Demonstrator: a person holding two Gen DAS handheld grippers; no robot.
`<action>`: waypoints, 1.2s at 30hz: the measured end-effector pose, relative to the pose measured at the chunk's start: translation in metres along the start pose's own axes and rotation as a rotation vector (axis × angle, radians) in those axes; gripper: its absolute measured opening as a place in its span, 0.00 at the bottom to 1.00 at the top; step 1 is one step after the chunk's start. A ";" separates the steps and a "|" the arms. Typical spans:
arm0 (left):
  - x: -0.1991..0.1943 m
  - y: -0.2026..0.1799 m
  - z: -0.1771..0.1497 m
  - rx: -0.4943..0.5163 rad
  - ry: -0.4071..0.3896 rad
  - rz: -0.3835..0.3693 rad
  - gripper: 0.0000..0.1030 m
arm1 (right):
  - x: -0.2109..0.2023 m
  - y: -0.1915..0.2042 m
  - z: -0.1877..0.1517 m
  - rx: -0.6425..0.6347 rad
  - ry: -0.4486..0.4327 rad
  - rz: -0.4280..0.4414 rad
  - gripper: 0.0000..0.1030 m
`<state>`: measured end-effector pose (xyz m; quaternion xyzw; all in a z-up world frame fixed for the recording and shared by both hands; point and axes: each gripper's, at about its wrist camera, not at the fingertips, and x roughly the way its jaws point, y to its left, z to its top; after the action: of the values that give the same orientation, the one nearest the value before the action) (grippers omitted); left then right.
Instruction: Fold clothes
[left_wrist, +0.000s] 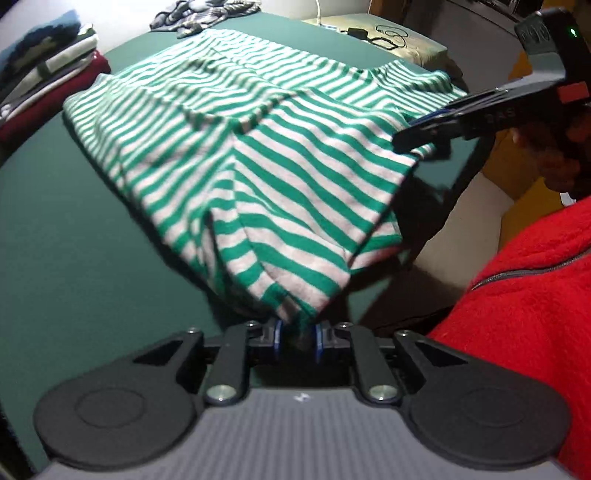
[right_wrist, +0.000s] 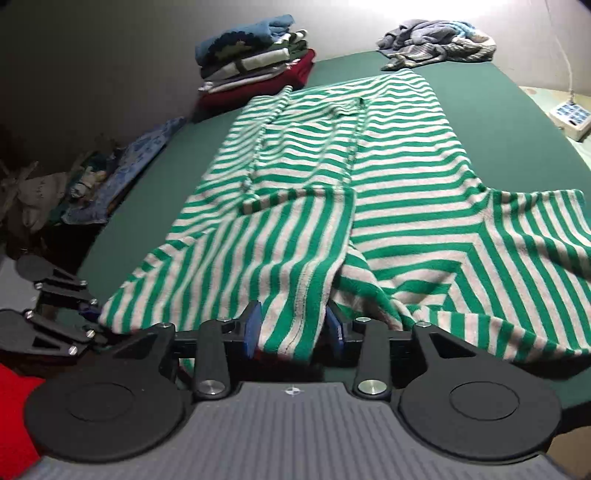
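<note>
A green and white striped sweater (left_wrist: 258, 155) lies spread on the green table (left_wrist: 74, 240), with one sleeve folded across its body. My left gripper (left_wrist: 298, 334) is shut on a bunched corner of the sweater at its near edge. My right gripper (right_wrist: 293, 326) is shut on the sweater's edge (right_wrist: 291, 288), with cloth between its blue pads. In the left wrist view the right gripper (left_wrist: 413, 138) grips the sweater's far right edge. In the right wrist view the left gripper (right_wrist: 88, 314) shows at the left, at the sweater's corner.
A stack of folded clothes (right_wrist: 255, 70) stands at the table's far left. A crumpled pile of clothes (right_wrist: 439, 40) lies at the far end. Loose cloth (right_wrist: 110, 177) lies off the left edge. A white remote (right_wrist: 570, 116) sits at the right. The person's red fleece (left_wrist: 524, 314) is close.
</note>
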<state>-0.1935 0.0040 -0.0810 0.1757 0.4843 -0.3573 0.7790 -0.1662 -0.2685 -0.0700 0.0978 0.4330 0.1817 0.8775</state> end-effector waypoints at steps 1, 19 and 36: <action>0.001 0.000 -0.001 -0.004 -0.002 0.002 0.12 | -0.001 -0.001 0.001 0.007 -0.008 -0.001 0.04; -0.003 -0.006 0.000 0.032 0.030 -0.067 0.10 | -0.012 -0.029 0.013 -0.074 -0.003 -0.076 0.22; -0.057 0.003 0.062 -0.047 -0.108 0.139 0.62 | 0.060 -0.048 0.075 -0.116 -0.057 0.072 0.10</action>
<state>-0.1674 -0.0104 -0.0020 0.1710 0.4365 -0.2998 0.8309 -0.0620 -0.2891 -0.0835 0.0672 0.3927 0.2351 0.8866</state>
